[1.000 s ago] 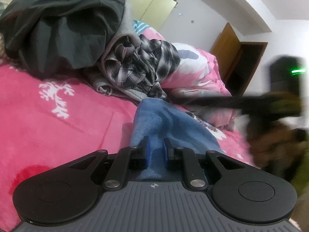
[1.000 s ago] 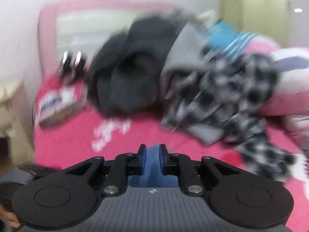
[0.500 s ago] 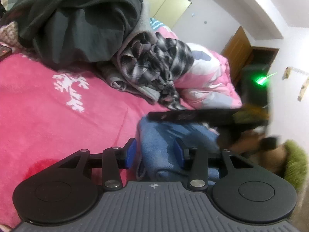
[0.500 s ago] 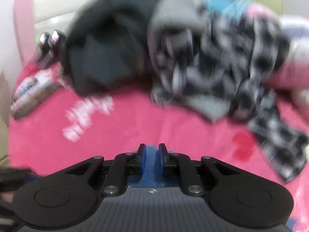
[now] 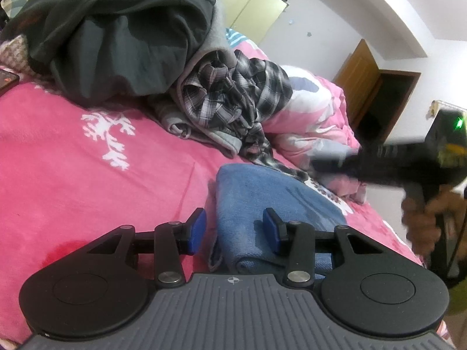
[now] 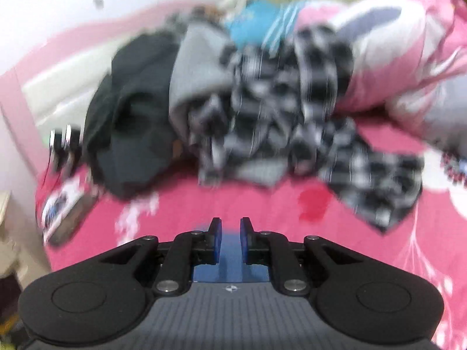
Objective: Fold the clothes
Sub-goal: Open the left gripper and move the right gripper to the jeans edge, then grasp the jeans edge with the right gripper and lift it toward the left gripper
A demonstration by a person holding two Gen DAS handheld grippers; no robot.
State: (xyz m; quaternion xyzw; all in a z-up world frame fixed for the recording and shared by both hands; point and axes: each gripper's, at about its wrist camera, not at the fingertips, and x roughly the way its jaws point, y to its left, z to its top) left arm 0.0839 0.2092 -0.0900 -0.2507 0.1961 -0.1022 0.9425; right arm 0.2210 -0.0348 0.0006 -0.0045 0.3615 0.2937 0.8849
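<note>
A folded blue garment (image 5: 262, 192) lies on the pink bedspread (image 5: 87, 180). My left gripper (image 5: 233, 227) hovers at its near end, open; the blue pads (image 5: 195, 230) straddle the fold without pressing it. My right gripper (image 5: 318, 164) shows blurred at the right, held by a hand (image 5: 423, 221), past the garment's far corner with nothing hanging from it. In the right wrist view that gripper (image 6: 230, 233) has its jaws nearly together, with only a strip of blue showing low in the slit.
A heap of unfolded clothes fills the far side of the bed: a dark jacket (image 5: 116, 29), a grey garment (image 5: 201, 128), a plaid shirt (image 5: 233, 93). A pink and white duvet (image 5: 315, 116) lies to the right. Small items (image 6: 61, 207) sit at the bed's left edge.
My left gripper let go of the blue garment and now stands open over it. My right gripper pulled back to the right, off the garment.
</note>
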